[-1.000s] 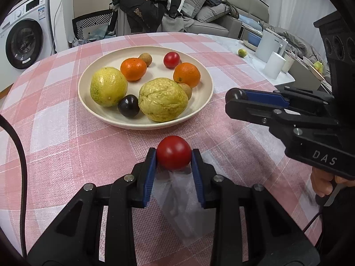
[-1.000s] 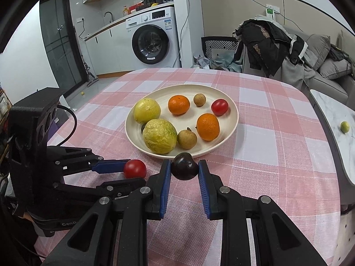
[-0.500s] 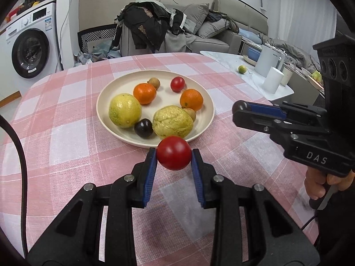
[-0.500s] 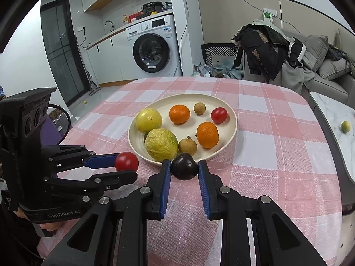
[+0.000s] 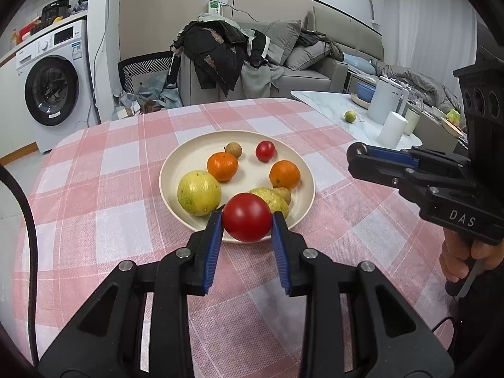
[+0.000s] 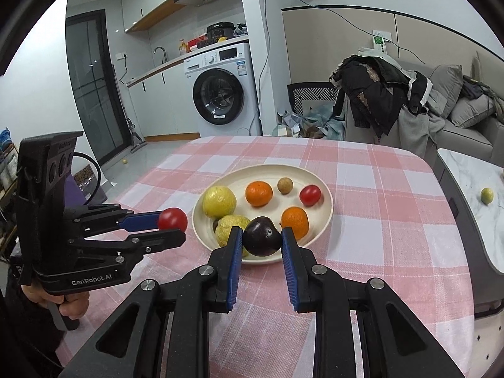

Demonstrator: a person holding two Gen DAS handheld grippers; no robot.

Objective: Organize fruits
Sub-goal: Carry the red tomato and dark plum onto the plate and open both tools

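My left gripper [image 5: 246, 223] is shut on a red tomato [image 5: 246, 217] and holds it in the air above the near rim of the cream plate [image 5: 189, 154]. It also shows in the right wrist view [image 6: 171, 224]. My right gripper [image 6: 262, 239] is shut on a dark plum [image 6: 261, 236], lifted over the plate's near edge [image 6: 327, 211]. On the plate lie a yellow lemon [image 5: 198, 192], two oranges [image 5: 222, 166], a small red tomato [image 5: 265, 150], a small brown fruit [image 5: 233, 150] and a bumpy yellow-green fruit [image 6: 228, 226].
The round table has a pink checked cloth [image 5: 94, 189]. A white side table [image 5: 330, 110] with a lime, kettle and cups stands to the right. A washing machine [image 6: 223, 94], a sofa with clothes [image 5: 220, 53] lie behind.
Both grippers have risen and pulled back from the plate with their fruits still held; the plate now looks smaller and farther away.
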